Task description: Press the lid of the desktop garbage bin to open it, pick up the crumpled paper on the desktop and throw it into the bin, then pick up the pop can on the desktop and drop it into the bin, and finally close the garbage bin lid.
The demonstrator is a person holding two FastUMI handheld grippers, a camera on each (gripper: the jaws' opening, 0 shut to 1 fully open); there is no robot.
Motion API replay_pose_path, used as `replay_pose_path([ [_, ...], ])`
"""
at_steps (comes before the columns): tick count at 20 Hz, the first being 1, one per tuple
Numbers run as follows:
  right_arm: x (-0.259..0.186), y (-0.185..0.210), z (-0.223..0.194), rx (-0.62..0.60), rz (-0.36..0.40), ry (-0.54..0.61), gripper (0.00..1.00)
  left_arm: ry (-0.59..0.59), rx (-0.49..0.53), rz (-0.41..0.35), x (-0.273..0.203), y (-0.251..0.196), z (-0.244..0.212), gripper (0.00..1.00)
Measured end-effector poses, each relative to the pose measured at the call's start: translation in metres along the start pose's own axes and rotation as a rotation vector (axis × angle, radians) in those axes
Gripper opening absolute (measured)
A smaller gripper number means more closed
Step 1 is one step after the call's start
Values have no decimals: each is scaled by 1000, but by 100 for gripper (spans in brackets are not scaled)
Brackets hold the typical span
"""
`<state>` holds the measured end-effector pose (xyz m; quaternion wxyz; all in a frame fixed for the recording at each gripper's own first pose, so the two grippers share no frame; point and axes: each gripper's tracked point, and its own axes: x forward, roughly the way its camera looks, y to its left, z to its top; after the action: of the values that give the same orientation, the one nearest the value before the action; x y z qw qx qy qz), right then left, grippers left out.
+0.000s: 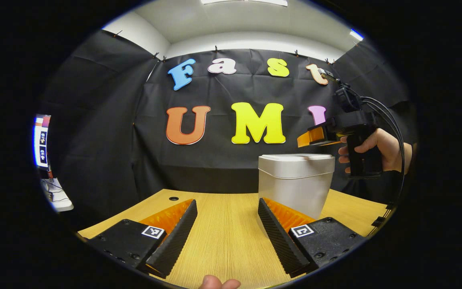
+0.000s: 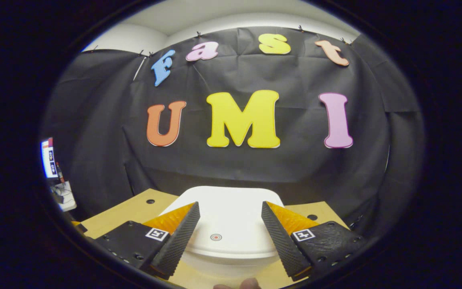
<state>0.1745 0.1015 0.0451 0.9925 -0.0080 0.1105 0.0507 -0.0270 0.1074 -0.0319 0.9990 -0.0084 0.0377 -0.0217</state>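
Note:
A white garbage bin stands on the wooden desk, its lid down. My left gripper is open low over the desk, just left of the bin, with nothing between its fingers. A hand holds my right gripper above the bin's right side. In the right gripper view that gripper hovers open over the bin's white lid, which carries a small round mark between the fingers. I cannot tell whether the fingers touch the lid.
The desk has round cable holes near its back edge. A black cloth wall closes off the back. A screen and a white surface sit far left.

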Motion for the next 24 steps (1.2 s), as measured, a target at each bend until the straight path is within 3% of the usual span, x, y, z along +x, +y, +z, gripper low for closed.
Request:
replay_pose_path([
  [9, -86, -27, -8, -46, -31, -176, 96, -19, -15, -18, -2, -20, 6, 98],
  [13, -118, -34, -38, -21, -45, -192, 96, -23, -10, -54, -5, -38, 7, 98],
  [20, -174, -55, -72, -34, -121, -244, 94, -48, -2, -53, -8, -42, 13, 98],
  [24, -190, -54, -90, -50, -124, -227, 95, -48, -6, -58, -7, -44, 12, 98],
])
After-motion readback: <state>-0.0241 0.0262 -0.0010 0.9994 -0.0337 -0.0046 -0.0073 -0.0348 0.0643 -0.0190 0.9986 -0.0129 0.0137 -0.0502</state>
